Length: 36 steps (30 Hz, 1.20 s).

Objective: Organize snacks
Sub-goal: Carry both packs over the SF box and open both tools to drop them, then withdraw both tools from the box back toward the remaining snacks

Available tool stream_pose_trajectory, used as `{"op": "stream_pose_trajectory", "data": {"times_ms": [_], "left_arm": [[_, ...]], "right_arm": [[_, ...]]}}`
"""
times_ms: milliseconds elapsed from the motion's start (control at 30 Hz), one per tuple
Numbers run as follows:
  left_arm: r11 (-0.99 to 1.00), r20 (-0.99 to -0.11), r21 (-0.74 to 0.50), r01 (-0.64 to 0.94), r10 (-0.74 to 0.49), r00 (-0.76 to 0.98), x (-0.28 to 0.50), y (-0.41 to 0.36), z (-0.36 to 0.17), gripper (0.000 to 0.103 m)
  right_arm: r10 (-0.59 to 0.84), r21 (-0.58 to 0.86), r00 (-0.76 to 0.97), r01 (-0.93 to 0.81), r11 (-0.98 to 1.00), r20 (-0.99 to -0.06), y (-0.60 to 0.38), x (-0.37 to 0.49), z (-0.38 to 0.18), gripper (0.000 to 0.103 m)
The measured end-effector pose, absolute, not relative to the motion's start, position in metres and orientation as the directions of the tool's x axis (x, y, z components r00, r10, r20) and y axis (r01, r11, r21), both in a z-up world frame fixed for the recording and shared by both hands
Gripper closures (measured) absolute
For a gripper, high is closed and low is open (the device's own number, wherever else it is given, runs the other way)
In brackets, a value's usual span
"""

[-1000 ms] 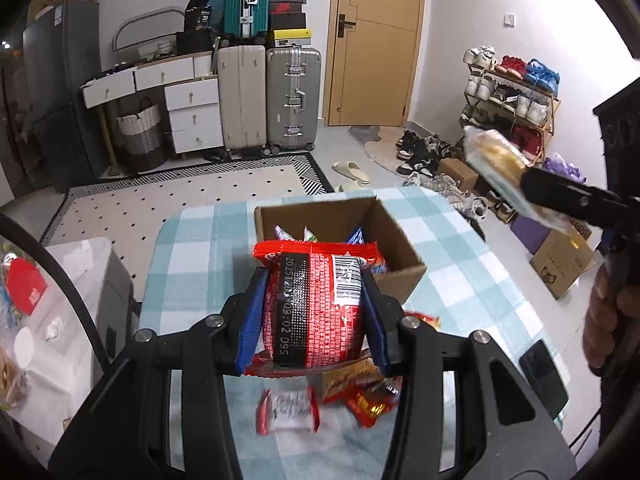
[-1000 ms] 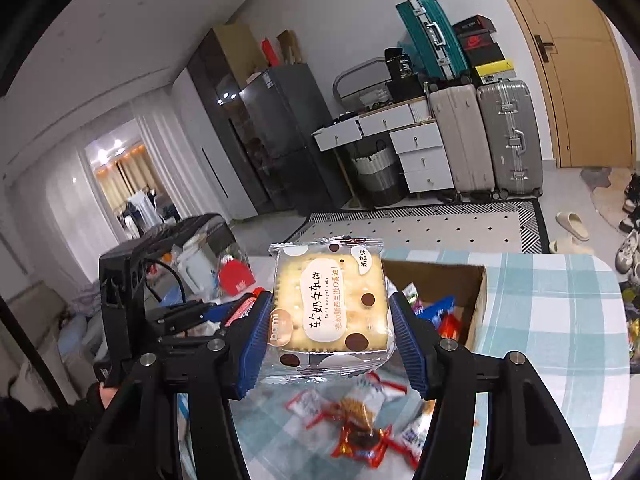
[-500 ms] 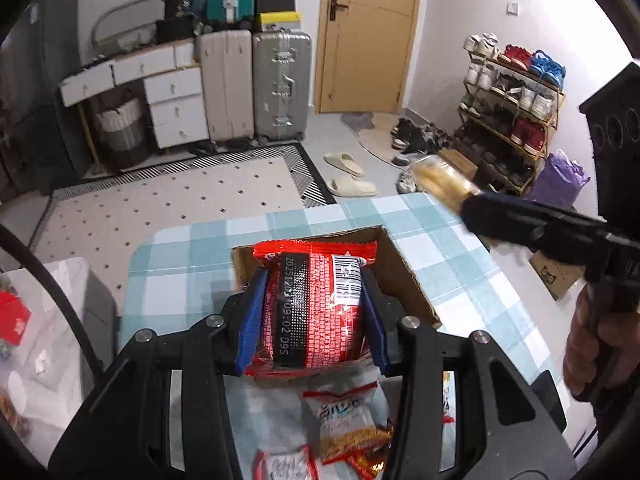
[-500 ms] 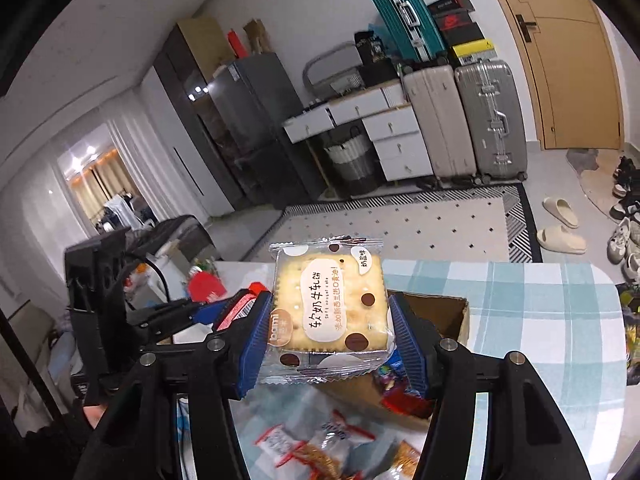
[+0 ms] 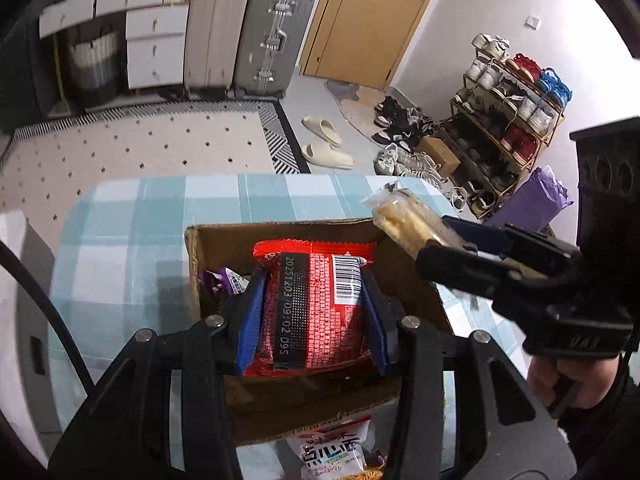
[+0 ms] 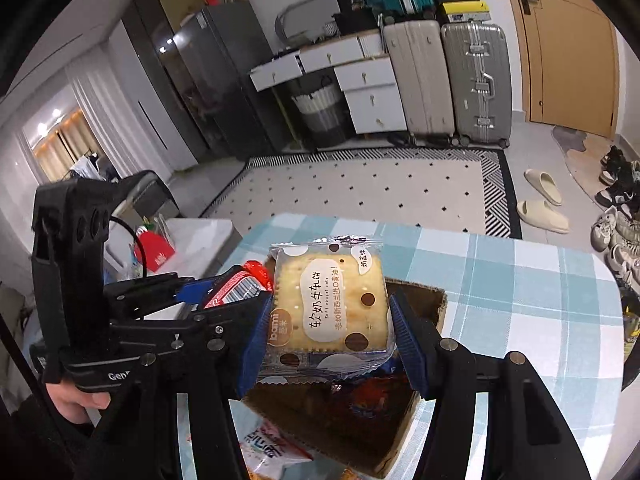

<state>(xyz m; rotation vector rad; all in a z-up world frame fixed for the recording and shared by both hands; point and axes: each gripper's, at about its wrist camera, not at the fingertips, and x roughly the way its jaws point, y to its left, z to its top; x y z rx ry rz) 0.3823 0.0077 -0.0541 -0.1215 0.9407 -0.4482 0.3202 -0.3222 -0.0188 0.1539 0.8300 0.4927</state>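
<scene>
Partway there: cardboard box (image 5: 208,256) already has snacks. Left gripper (image 5: 312,312) fingers clamp a red packet (image 5: 312,304), right gripper (image 6: 328,320) fingers clamp a cracker pack (image 6: 328,304), both over it; loose packets (image 5: 332,452) wait at the counter's near edge.

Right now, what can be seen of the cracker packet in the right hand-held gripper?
The cracker packet is a clear, glossy square wrapper with brown dots, a white label and crimped ends, showing a pale cracker sandwich inside. It is clamped by its sides between the right hand-held gripper's blue pads, face toward the camera, above the open cardboard box.
</scene>
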Motion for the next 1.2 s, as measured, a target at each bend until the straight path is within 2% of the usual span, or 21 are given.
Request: {"op": "stream_pose_trajectory", "data": {"times_ms": [300, 600, 767, 833, 1000, 1100, 1200], "left_arm": [[0.91, -0.784, -0.24, 0.339, -0.387, 0.485, 0.406, -0.006, -0.088, 0.062], [0.927, -0.802, -0.191, 0.322, -0.337, 0.493, 0.413, -0.017, -0.096, 0.061], [0.933, -0.798, -0.169, 0.317, -0.319, 0.511, 0.405, -0.017, -0.084, 0.05], [0.934, -0.788, -0.156, 0.321, -0.314, 0.529, 0.397, -0.016, -0.075, 0.041], [0.937, -0.748, -0.124, 0.326, -0.305, 0.59, 0.37, -0.011, -0.049, 0.036], [0.937, -0.716, -0.099, 0.336, -0.301, 0.629, 0.351, -0.01, -0.031, 0.026], [0.936, -0.692, -0.069, 0.346, -0.294, 0.659, 0.33, -0.011, -0.013, 0.023]], "right_arm": [[0.496, 0.381, 0.51, -0.32, 0.868, -0.702, -0.324, 0.338, -0.058, 0.044], [0.473, 0.36, 0.506, -0.31, 0.88, -0.722, -0.323, 0.344, -0.069, 0.042], [0.474, 0.36, 0.528, -0.31, 0.88, -0.705, -0.327, 0.34, -0.062, 0.039], [0.474, 0.363, 0.539, -0.305, 0.881, -0.696, -0.33, 0.336, -0.058, 0.038], [0.483, 0.382, 0.566, -0.296, 0.876, -0.668, -0.339, 0.323, -0.043, 0.035], [0.483, 0.38, 0.579, -0.299, 0.876, -0.657, -0.34, 0.313, -0.033, 0.031], [0.487, 0.379, 0.596, -0.307, 0.873, -0.639, -0.341, 0.3, -0.02, 0.03]]}}
